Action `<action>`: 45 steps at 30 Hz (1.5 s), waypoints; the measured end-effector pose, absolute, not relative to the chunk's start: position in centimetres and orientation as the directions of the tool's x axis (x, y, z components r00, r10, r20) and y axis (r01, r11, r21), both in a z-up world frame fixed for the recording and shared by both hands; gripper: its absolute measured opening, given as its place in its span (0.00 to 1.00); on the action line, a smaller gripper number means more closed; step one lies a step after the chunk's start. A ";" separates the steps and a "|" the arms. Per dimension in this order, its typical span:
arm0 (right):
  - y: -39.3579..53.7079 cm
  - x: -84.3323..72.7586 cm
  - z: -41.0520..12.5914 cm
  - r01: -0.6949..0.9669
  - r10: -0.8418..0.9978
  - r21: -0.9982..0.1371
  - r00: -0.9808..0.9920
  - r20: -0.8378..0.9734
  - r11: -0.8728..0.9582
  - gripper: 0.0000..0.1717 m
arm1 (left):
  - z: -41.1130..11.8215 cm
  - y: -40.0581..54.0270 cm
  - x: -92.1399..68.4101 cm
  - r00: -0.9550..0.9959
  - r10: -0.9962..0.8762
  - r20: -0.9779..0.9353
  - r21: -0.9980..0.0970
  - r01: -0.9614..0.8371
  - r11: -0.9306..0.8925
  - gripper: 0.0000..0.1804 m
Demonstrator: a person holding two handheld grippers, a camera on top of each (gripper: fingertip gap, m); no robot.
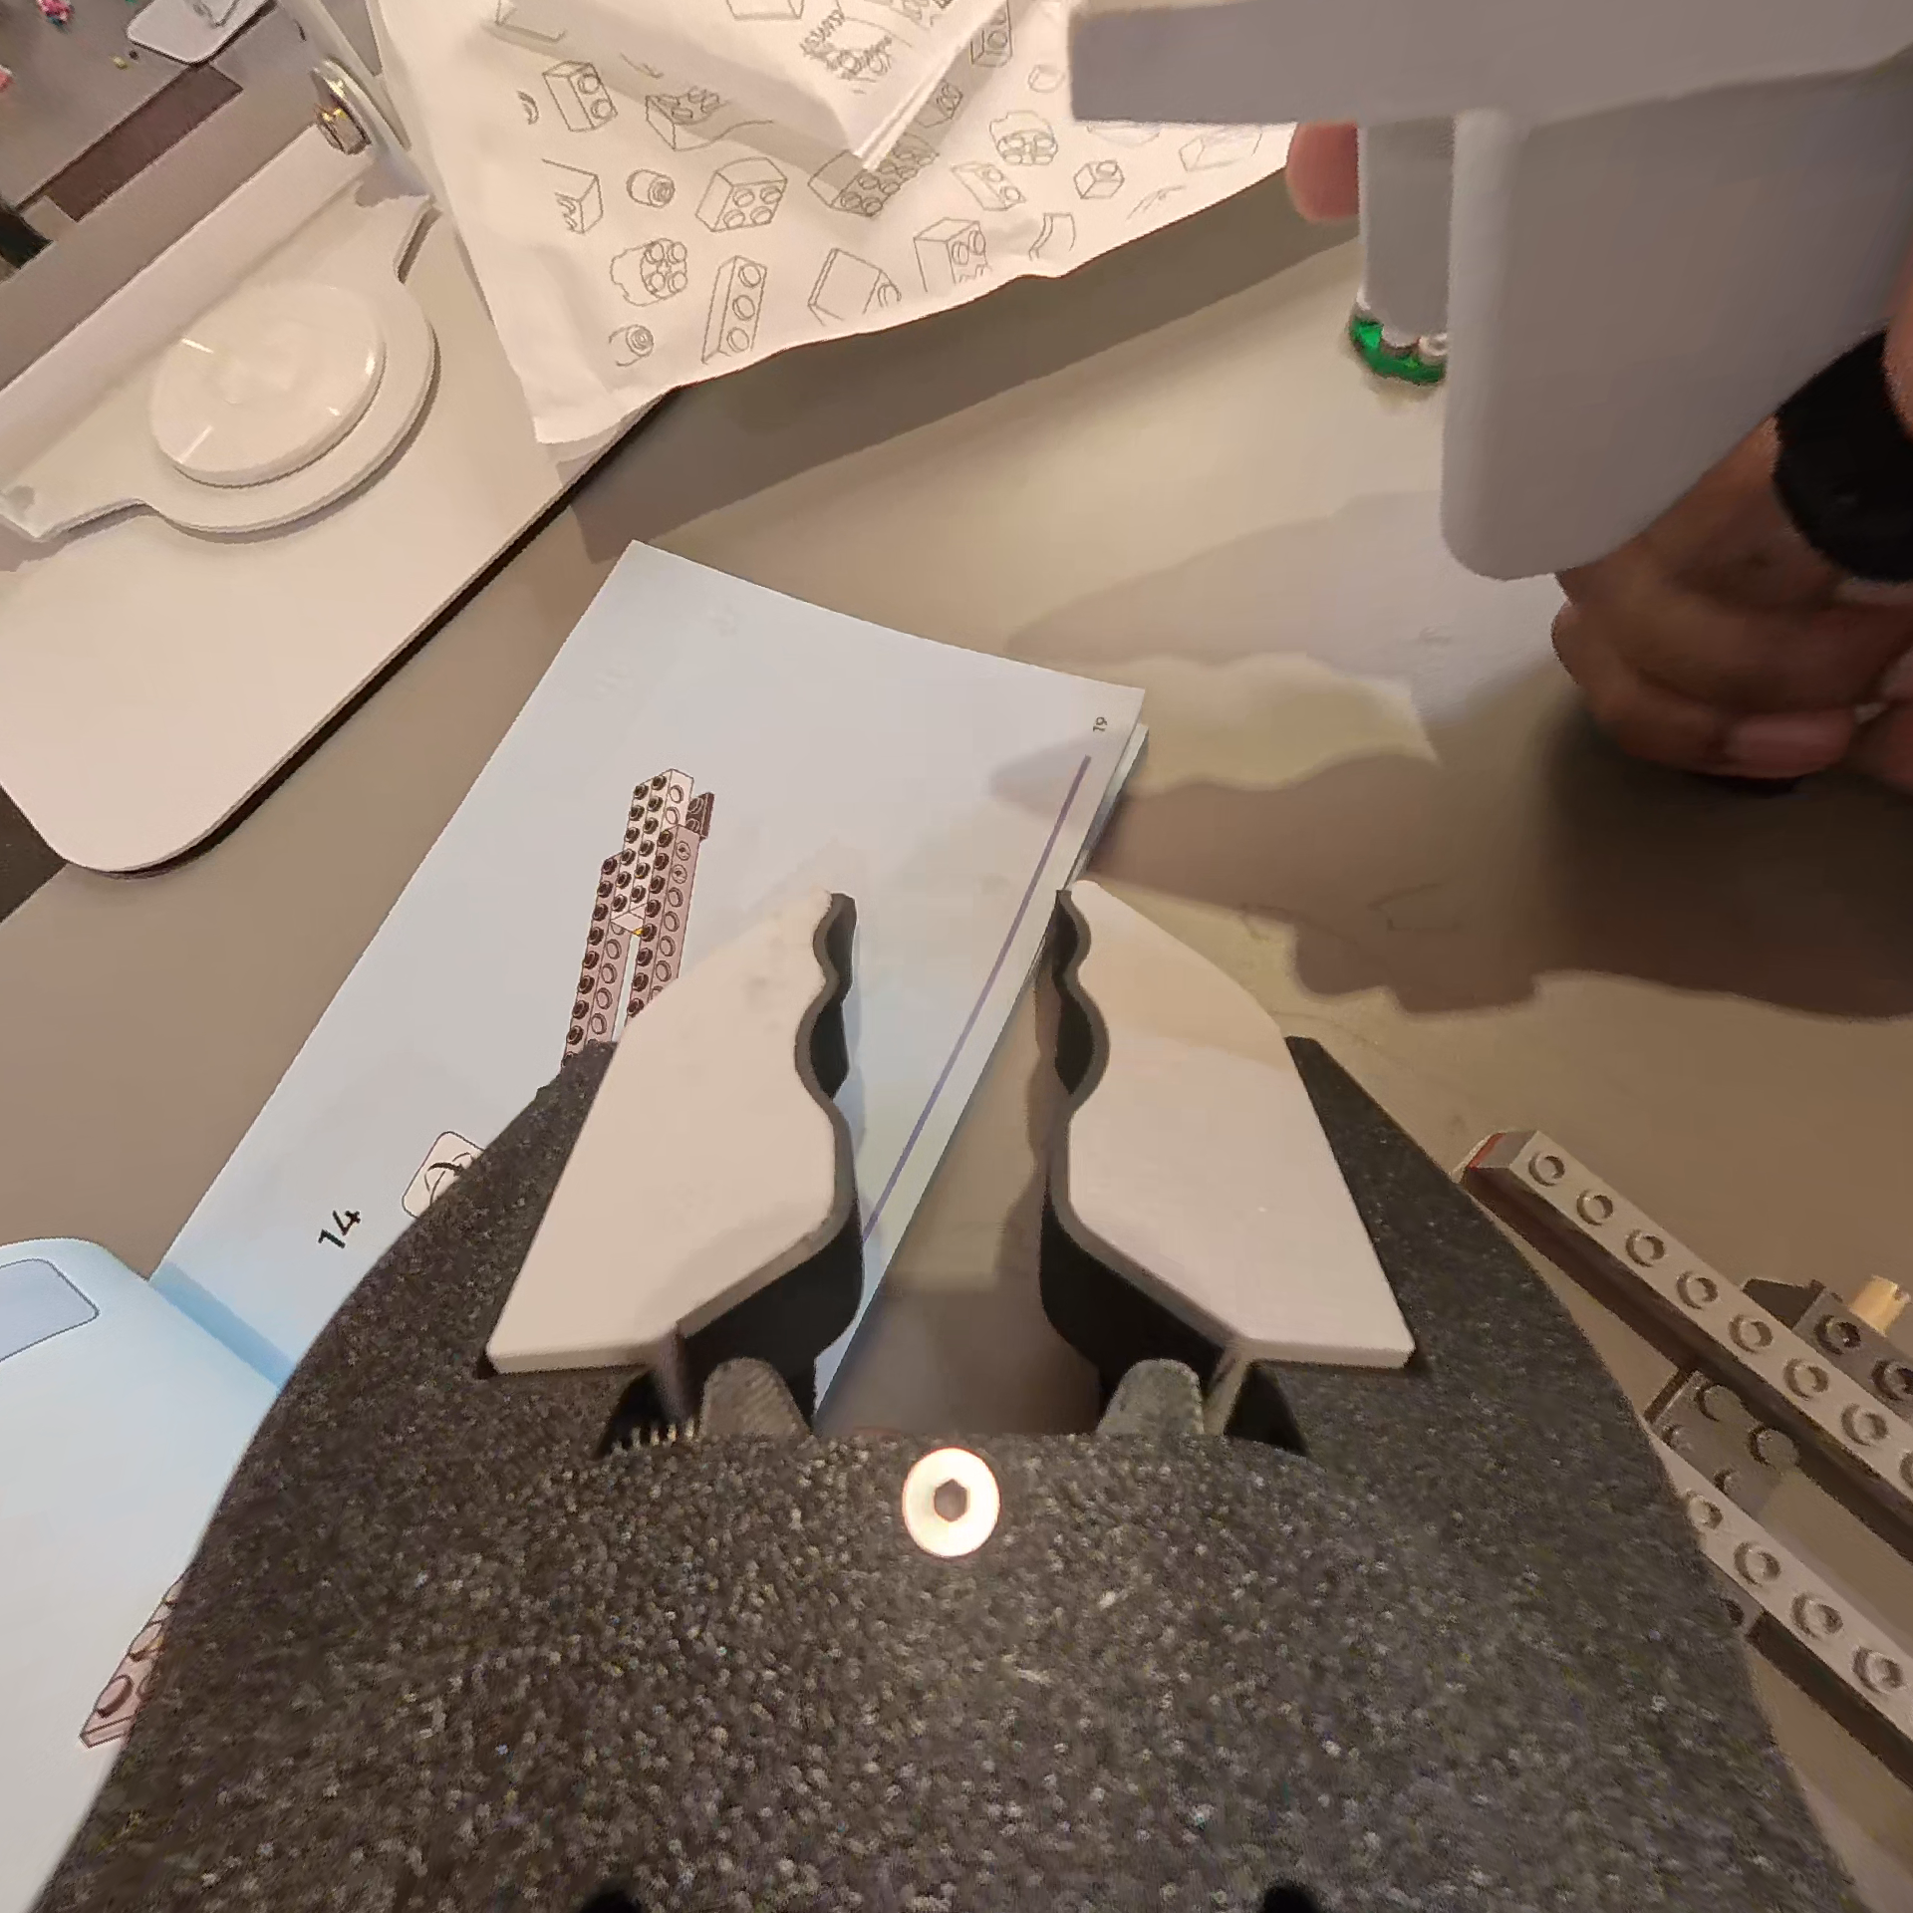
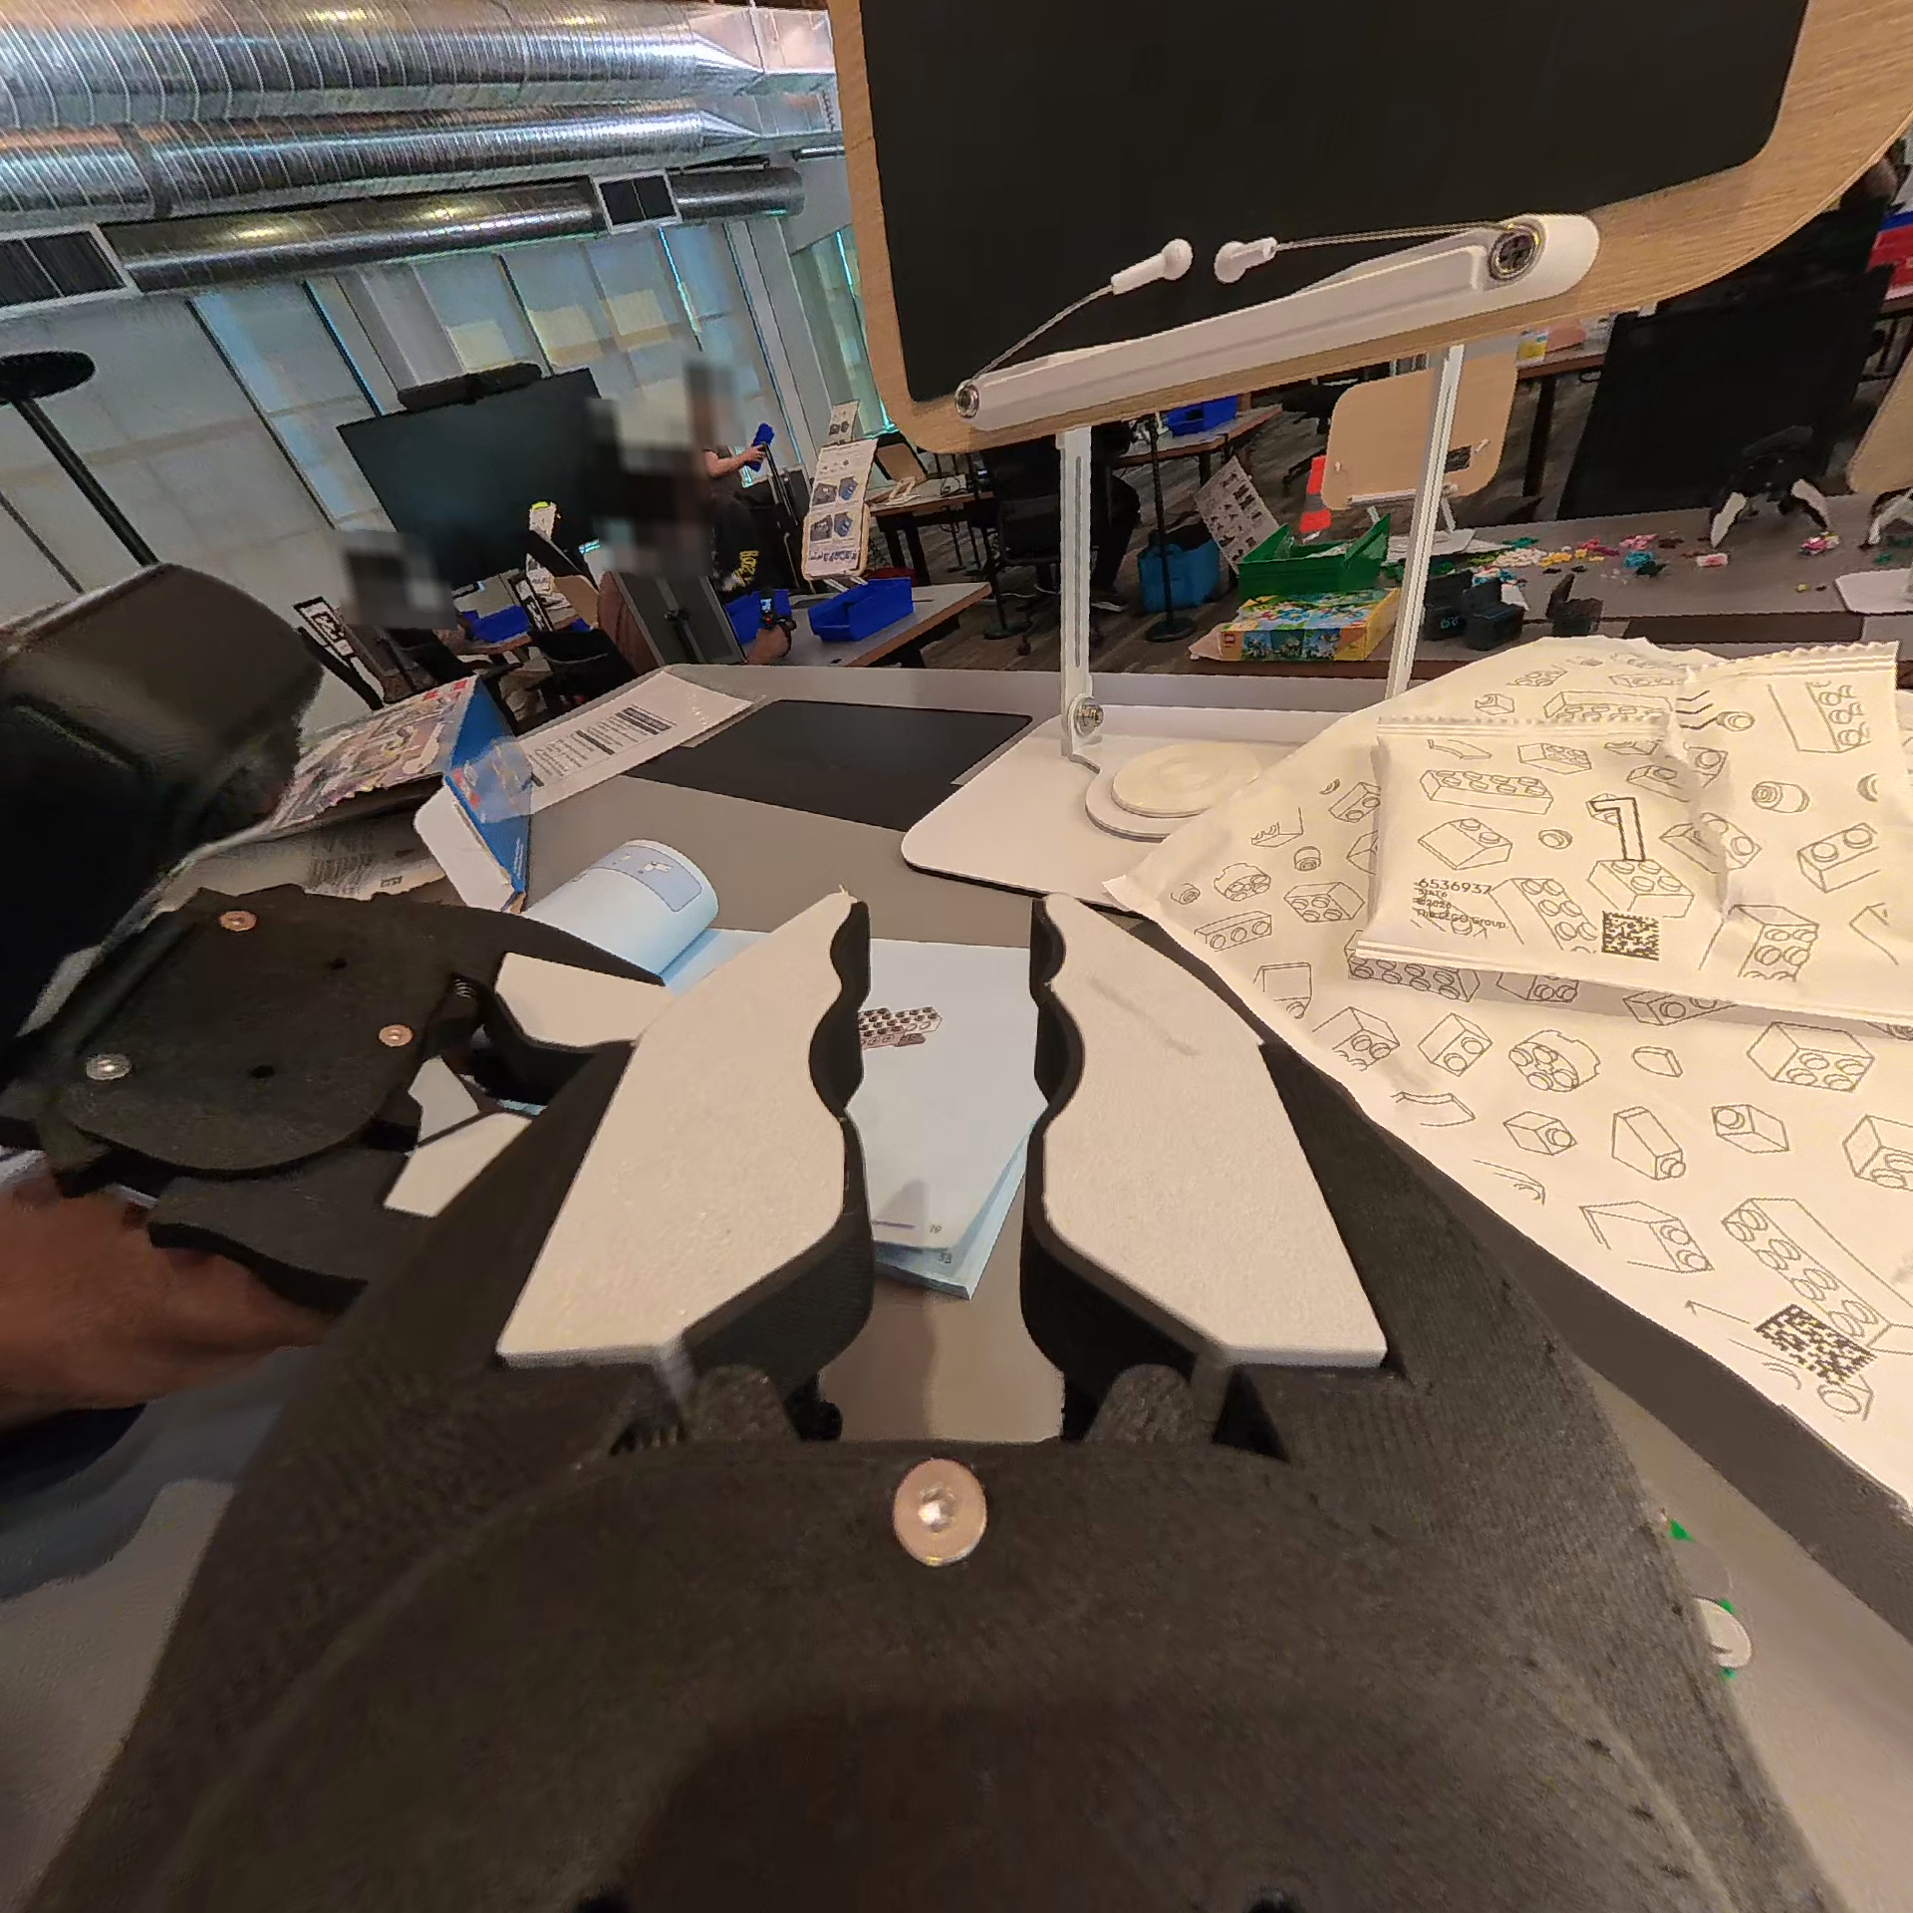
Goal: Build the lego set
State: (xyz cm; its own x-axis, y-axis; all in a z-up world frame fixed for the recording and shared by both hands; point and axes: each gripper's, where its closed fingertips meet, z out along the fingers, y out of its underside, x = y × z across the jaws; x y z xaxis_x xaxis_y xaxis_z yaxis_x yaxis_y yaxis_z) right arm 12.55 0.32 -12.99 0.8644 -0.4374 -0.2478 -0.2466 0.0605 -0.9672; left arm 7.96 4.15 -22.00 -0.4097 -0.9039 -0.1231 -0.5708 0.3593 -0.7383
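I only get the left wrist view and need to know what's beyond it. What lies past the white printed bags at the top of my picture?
Observer: In the right wrist view, a board with a black face stands on a white stand whose base sits beside the bags.
Operator: Are the right gripper's jaws empty?
Observer: Yes, the right gripper stands open with nothing between its fingers, above the light blue booklet.
Operator: Anything left of the booklet?
Observer: A torn blue box flap, with printed sheets behind it.
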 end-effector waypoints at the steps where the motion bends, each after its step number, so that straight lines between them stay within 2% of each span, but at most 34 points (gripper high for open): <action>1: 0.3 12.6 -13.0 -0.248 -0.438 -0.967 0.864 -0.249 0.061 0.17 | -21.9 4.2 8.0 -0.408 -0.906 -0.114 -0.742 -0.572 0.351 0.21; 8: -0.1 13.7 -13.2 -0.279 -0.480 -0.958 0.832 -0.278 0.072 0.17 | -21.5 4.6 8.1 -0.378 -0.922 -0.085 -0.766 -0.566 0.303 0.21; 12: 0.2 13.7 -13.5 -0.374 -0.479 -0.926 0.805 -0.350 0.048 0.17 | -21.2 4.8 8.2 -0.363 -0.929 -0.072 -0.781 -0.559 0.279 0.21; 15: 0.5 13.6 -15.0 -0.446 -0.530 -0.892 0.775 -0.343 -0.074 0.17 | -20.9 4.9 8.3 -0.355 -0.934 -0.050 -0.790 -0.557 0.254 0.20; 18: -0.7 14.7 -16.2 -0.376 -0.643 -0.894 0.752 -0.142 -0.243 0.09 | -20.8 5.2 8.4 -0.341 -0.940 -0.025 -0.798 -0.559 0.224 0.21; 20: -0.6 14.6 -17.7 -0.400 -0.627 -0.836 0.774 -0.089 -0.375 0.10 | -20.7 5.3 8.4 -0.335 -0.942 -0.020 -0.801 -0.559 0.216 0.21; 22: 0.2 14.1 -19.4 -0.468 -0.614 -0.769 0.779 -0.126 -0.436 0.14 | -20.7 5.3 8.4 -0.333 -0.943 -0.021 -0.802 -0.558 0.215 0.21; 26: 0.7 13.1 -21.5 -0.514 -0.659 -0.728 0.743 -0.114 -0.453 0.13 | -20.6 5.4 8.4 -0.329 -0.944 -0.028 -0.806 -0.551 0.216 0.21; 32: 1.7 12.5 -21.6 -0.413 -0.603 -0.761 0.797 -0.036 -0.500 0.14 | -20.6 5.3 8.3 -0.333 -0.943 -0.003 -0.806 -0.557 0.200 0.21; 41: 2.5 11.5 -22.5 -0.400 -0.531 -0.721 0.846 -0.052 -0.566 0.16 | -20.4 5.1 8.1 -0.363 -0.929 0.065 -0.812 -0.561 0.162 0.21; 45: 2.6 11.5 -22.1 -0.405 -0.523 -0.739 0.848 -0.084 -0.537 0.16 | -19.7 5.2 8.4 -0.366 -0.922 0.128 -0.832 -0.546 0.101 0.21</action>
State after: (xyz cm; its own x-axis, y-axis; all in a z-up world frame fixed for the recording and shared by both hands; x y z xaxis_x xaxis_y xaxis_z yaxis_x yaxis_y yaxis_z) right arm 11.52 2.60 -22.08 0.8479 -0.5234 -0.0843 -0.4053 -0.5375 -0.7395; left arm 8.41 5.23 -19.70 -0.3657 -0.9219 0.1280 -0.5459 0.1010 -0.8318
